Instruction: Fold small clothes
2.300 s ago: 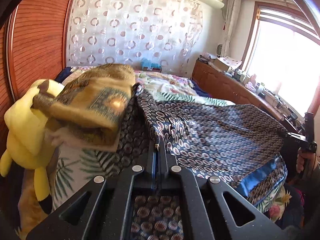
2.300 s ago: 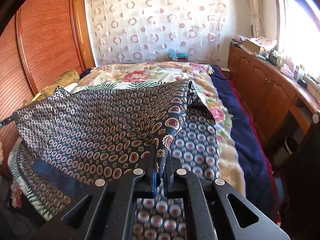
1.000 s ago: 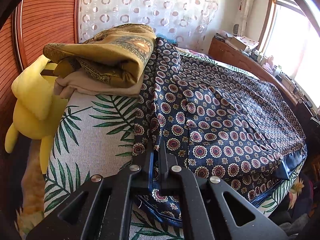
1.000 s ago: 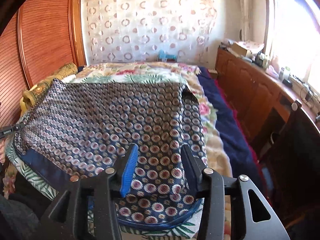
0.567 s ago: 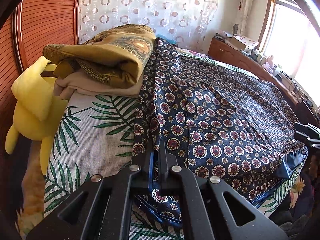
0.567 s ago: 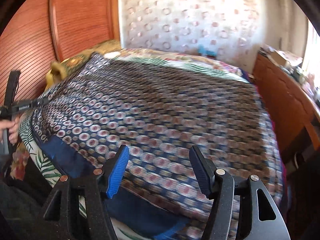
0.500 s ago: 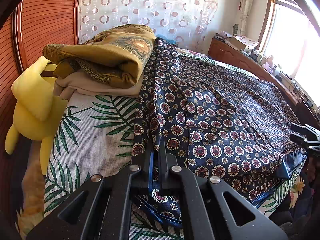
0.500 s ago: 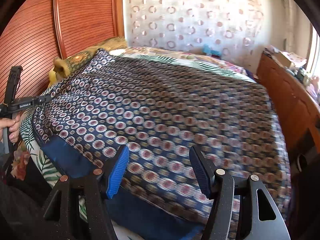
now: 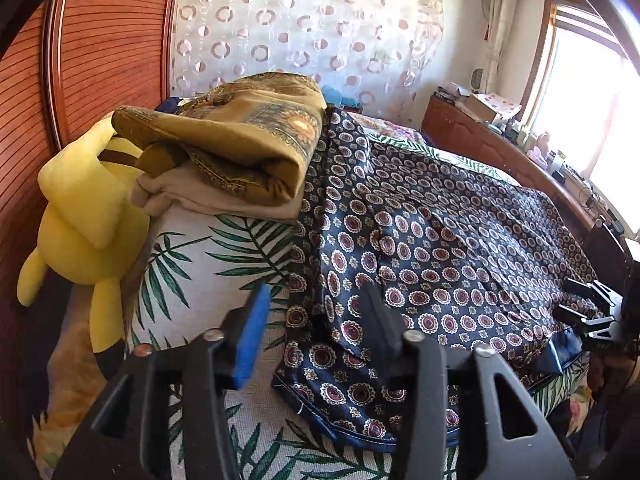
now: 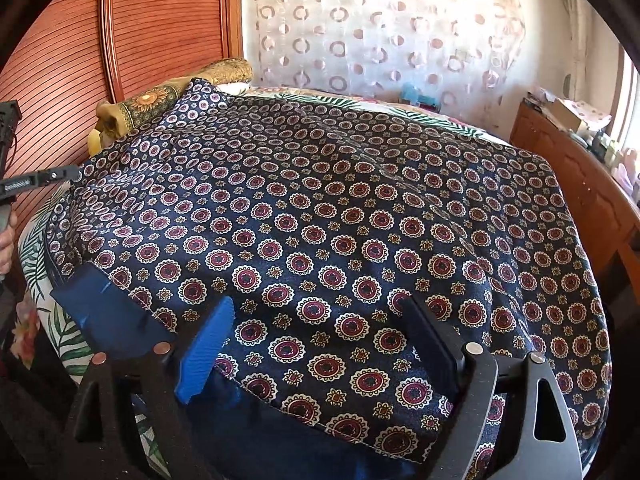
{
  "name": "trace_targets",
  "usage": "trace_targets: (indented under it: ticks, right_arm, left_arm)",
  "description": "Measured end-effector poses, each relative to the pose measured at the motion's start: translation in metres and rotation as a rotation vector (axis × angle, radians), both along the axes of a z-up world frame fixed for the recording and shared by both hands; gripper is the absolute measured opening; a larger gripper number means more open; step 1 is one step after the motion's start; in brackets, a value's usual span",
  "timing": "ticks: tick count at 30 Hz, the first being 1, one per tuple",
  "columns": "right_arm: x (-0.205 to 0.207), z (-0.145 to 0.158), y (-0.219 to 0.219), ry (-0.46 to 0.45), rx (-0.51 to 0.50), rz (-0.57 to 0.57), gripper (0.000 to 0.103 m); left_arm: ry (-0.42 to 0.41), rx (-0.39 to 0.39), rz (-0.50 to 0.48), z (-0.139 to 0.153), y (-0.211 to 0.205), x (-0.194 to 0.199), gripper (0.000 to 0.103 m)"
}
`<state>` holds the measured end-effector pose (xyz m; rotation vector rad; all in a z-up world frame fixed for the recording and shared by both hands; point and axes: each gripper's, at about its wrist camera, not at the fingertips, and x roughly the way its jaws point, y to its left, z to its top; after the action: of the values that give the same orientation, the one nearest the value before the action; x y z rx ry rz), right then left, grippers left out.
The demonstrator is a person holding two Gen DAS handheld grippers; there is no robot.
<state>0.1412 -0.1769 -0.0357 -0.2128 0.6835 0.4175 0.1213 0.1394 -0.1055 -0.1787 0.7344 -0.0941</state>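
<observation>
A dark navy cloth (image 9: 440,248) with red and cream medallions lies spread flat over the bed. In the left wrist view my left gripper (image 9: 316,320) hovers over the cloth's near left corner. Its jaws are opening and the pads stand clear of the fabric that lies between them. In the right wrist view the cloth (image 10: 340,208) fills the bed, with a plain blue lining showing at the folded front edge. My right gripper (image 10: 320,344) is over that front edge, jaws opening wide, nothing pinched. Each gripper also shows small in the other's view.
A folded ochre blanket (image 9: 240,152) and a yellow plush toy (image 9: 84,216) sit by the ribbed wooden headboard (image 9: 100,40). A leaf-print sheet (image 9: 200,264) covers the bed. A wooden dresser (image 10: 580,168) with clutter runs along the right side, under the window.
My left gripper has opened and let go of the cloth's corner. The right gripper swung left and sank toward the cloth's front edge, its jaws spreading wider. The cloth now lies flat.
</observation>
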Motion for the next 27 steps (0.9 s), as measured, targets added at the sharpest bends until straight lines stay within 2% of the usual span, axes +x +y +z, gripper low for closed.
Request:
trace_targets:
  ticks: [2, 8, 12, 13, 15, 18, 22, 24, 27]
  right_arm:
    - [-0.006, 0.000, -0.002, -0.002, 0.001, -0.002, 0.088]
    - [-0.009, -0.001, -0.002, -0.002, 0.002, -0.002, 0.088]
    - [-0.009, -0.001, -0.002, -0.002, 0.003, -0.003, 0.088]
    - [-0.009, -0.001, -0.002, -0.001, 0.004, -0.003, 0.088]
    - [-0.009, -0.001, -0.001, -0.001, 0.004, -0.003, 0.088]
    - [-0.009, -0.001, -0.002, -0.001, 0.004, -0.002, 0.088]
    - [-0.010, -0.002, -0.001, 0.000, 0.005, -0.002, 0.088]
    - [-0.009, -0.001, -0.001, 0.000, 0.005, -0.003, 0.088]
    - [-0.009, -0.001, -0.001, 0.000, 0.005, -0.003, 0.088]
  left_arm:
    - [0.012, -0.007, 0.006, -0.004, 0.001, 0.002, 0.061]
    - [0.059, -0.008, 0.025, -0.016, -0.001, 0.007, 0.061]
    - [0.054, -0.007, 0.009, -0.018, -0.005, 0.007, 0.059]
    - [0.051, -0.011, -0.002, -0.018, -0.006, 0.006, 0.058]
    - [0.048, -0.024, -0.023, -0.018, -0.008, 0.006, 0.048]
    - [0.049, -0.052, -0.042, -0.018, -0.008, 0.005, 0.043]
    - [0.046, -0.044, -0.031, -0.019, -0.007, 0.005, 0.035]
    - [0.047, -0.037, -0.025, -0.019, -0.006, 0.005, 0.025]
    - [0.048, -0.026, -0.031, -0.020, -0.007, 0.006, 0.019]
